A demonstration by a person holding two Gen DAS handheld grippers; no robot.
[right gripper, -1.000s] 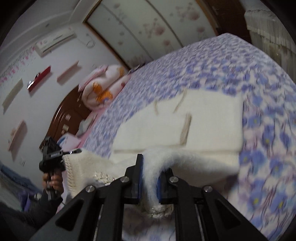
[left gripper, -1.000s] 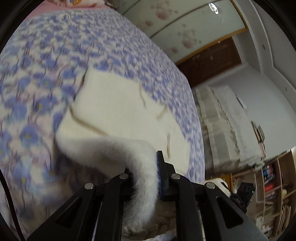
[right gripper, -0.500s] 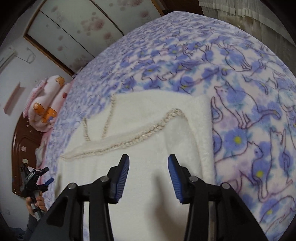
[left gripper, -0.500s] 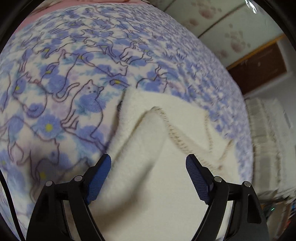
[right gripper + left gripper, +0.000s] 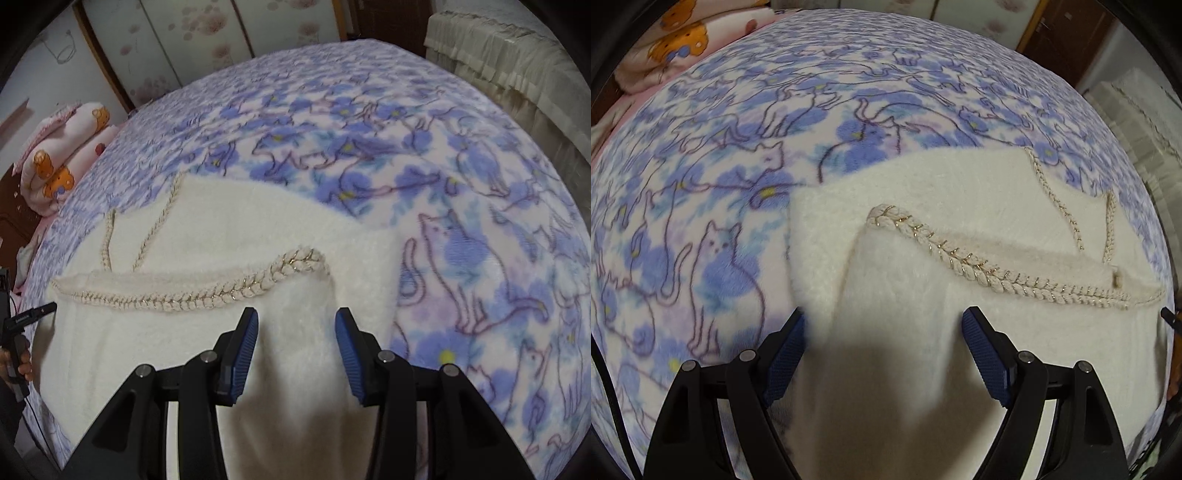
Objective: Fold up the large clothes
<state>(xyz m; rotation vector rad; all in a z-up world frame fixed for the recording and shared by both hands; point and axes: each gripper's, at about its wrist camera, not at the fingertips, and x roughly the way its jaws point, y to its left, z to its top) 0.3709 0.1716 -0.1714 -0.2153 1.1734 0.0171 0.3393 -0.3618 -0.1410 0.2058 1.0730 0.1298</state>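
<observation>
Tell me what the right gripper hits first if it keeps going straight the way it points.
Most likely the white sweater. The right gripper is open and angled down at the folded-over layer just below the braided trim, with nothing between. The sweater lies on the cat blanket. The depth of the gap is unclear.

A fluffy cream sweater (image 5: 905, 280) with gold-flecked braided trim lies folded flat across the frame's lower centre, its hem doubled over.

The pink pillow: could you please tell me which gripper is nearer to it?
Left. The left gripper is over the sweater's end toward the pillow; the right gripper is over the opposite end, farther from it.
</observation>
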